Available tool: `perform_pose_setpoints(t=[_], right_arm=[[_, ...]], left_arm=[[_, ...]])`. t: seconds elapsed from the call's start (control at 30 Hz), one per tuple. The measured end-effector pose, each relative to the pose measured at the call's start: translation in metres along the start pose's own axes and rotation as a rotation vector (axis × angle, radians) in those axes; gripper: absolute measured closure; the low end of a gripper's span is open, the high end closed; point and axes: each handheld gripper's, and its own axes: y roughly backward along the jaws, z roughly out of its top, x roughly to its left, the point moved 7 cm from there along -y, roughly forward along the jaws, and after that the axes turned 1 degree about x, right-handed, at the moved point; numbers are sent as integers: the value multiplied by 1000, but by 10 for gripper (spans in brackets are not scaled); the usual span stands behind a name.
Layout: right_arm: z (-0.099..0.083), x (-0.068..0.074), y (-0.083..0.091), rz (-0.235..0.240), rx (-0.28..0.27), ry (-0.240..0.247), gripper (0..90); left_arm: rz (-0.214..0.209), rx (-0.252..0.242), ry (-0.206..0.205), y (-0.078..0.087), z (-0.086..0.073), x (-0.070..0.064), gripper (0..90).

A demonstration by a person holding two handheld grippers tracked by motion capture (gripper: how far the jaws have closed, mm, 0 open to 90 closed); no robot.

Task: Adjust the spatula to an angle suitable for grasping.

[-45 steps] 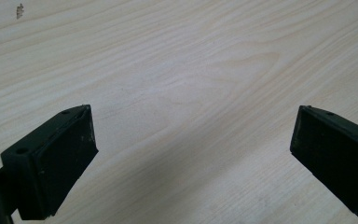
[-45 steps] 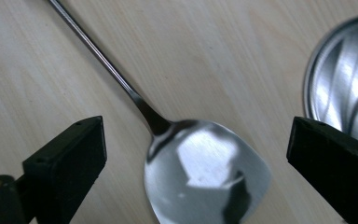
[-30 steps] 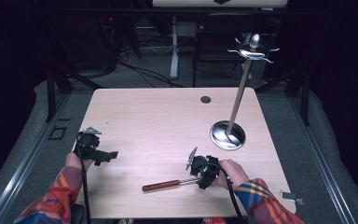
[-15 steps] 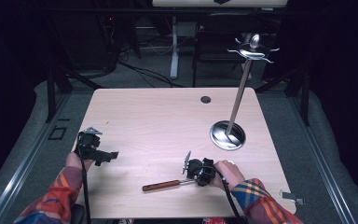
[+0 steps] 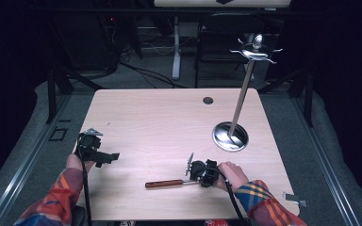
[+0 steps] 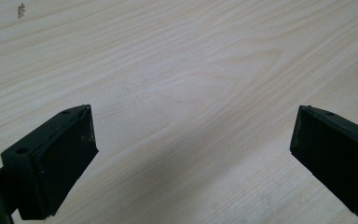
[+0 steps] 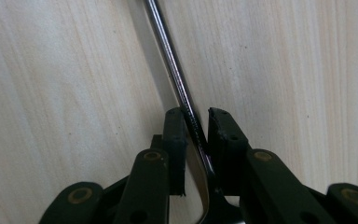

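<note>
Where the near table [image 5: 136, 122] edge runs, right gripper [image 5: 202, 172] low over the wood, jaws closed on the thin metal shank [image 7: 179, 88] of a wooden-handled utensil [image 5: 164, 183]. Handle lying flat on the tabletop, extending toward the person's left, away from the jaws. Left gripper [image 5: 104, 157] well apart at the left edge, jaws wide, holding nothing. Steel hook stand [image 5: 230, 135] at far right.

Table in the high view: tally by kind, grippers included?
Utensil with a wooden handle and metal shaft: 1
Metal hanging stand with round base and hooked top: 1
Grippers: 2, left gripper and right gripper
Total: 4
</note>
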Motion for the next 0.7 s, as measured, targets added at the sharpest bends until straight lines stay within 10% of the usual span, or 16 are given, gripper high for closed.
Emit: perform_pose_setpoints(t=[0.7], right_arm=[[-15, -11, 1, -10, 36, -101, 813]], left_arm=[[1, 0, 1, 1, 0, 0, 2]])
